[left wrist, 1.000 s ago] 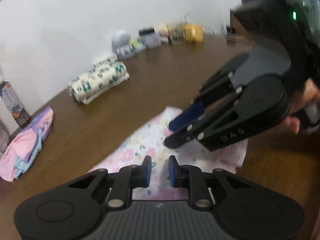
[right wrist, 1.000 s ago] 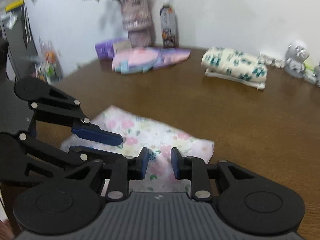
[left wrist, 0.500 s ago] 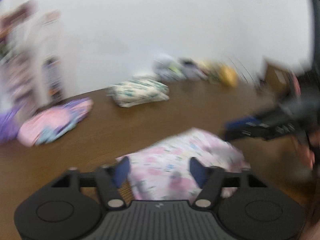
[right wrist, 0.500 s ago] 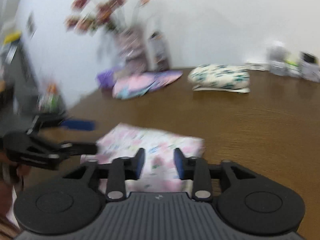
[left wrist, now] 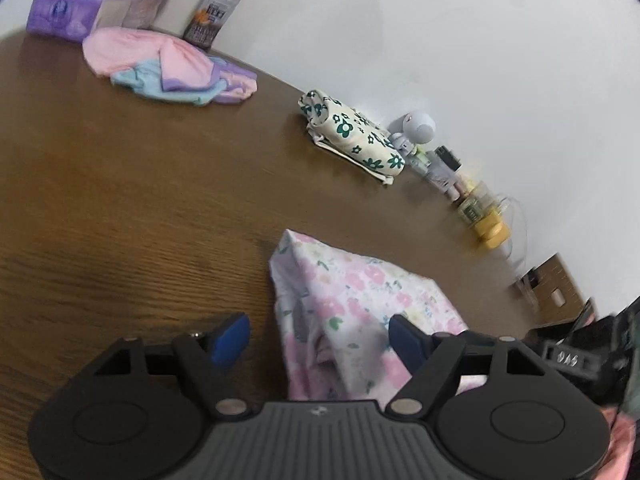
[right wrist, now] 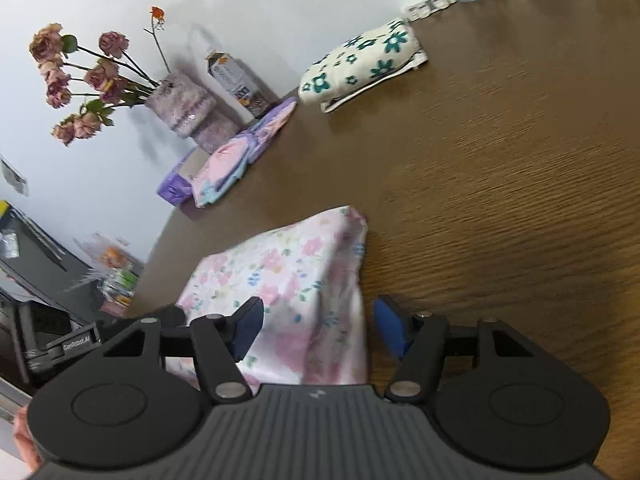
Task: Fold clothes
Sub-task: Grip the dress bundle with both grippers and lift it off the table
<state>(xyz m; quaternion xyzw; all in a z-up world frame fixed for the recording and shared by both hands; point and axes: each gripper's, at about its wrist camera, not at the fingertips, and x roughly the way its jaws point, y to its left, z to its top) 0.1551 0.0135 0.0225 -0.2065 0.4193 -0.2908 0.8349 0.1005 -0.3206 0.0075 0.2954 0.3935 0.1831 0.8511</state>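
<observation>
Lying folded on the brown wooden table (left wrist: 120, 208), the white cotton garment with pink flowers (left wrist: 352, 304) stretched forward between both pairs of fingers. The left gripper (left wrist: 318, 336) and right gripper (right wrist: 320, 328) were spread wide, holding nothing, about equally near.

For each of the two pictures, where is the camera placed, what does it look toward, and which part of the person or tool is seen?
Left wrist: sits on the left tongs, open, looking across the table over the pink floral cloth toward the wall; the right tongs' body shows at the right edge.
Right wrist: sits on the right tongs, open, looking over the same cloth toward the flowers; the left tongs' body and a bit of hand show at lower left.
Shared: the cloth, the green-flowered bundle, the carton.
</observation>
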